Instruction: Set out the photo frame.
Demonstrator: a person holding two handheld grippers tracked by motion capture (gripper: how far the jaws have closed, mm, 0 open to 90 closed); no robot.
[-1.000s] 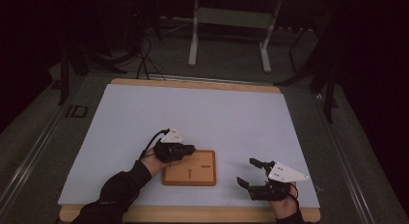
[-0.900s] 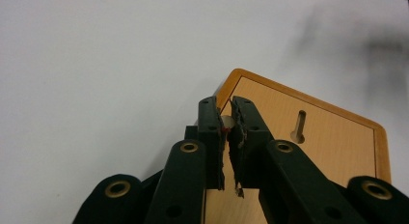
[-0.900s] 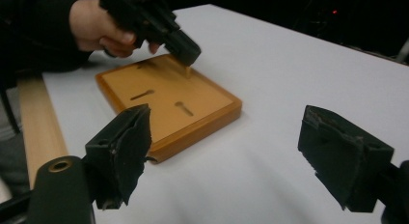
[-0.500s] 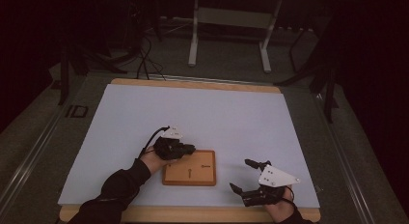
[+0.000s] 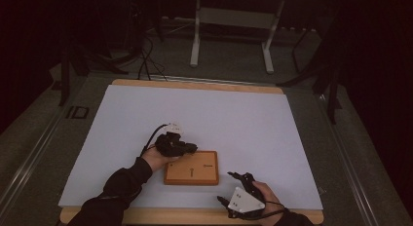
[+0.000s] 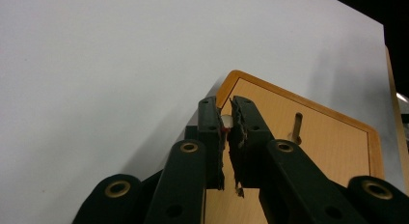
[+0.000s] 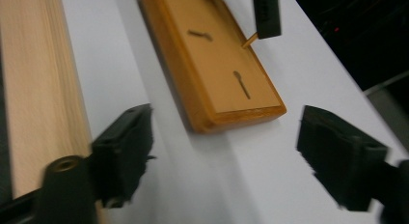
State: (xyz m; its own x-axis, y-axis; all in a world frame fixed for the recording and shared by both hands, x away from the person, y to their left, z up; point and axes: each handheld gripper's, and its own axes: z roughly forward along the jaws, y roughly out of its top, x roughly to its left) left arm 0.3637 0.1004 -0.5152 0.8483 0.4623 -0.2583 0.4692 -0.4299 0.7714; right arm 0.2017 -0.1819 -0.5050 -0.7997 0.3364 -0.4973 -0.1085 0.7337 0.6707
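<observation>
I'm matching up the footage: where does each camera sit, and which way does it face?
High view: above the person's side, looking forward and down on the table; forearms, left gripper, right gripper.
Left gripper view: on the left gripper, facing the wooden board; its near-shut jaws pinch something small.
Right gripper view: on the right gripper, facing the board; open jaws.
All views share the board.

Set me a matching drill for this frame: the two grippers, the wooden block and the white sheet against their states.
Things:
1. left gripper
2. right gripper
3. wooden block
4. white sheet

States:
A. covers the tabletop
B. jaws wide apart, nothing between them
C. jaws shut on a small white piece
D. lies flat between the two hands

Pairs: 1-C, 2-B, 3-D, 4-A
</observation>
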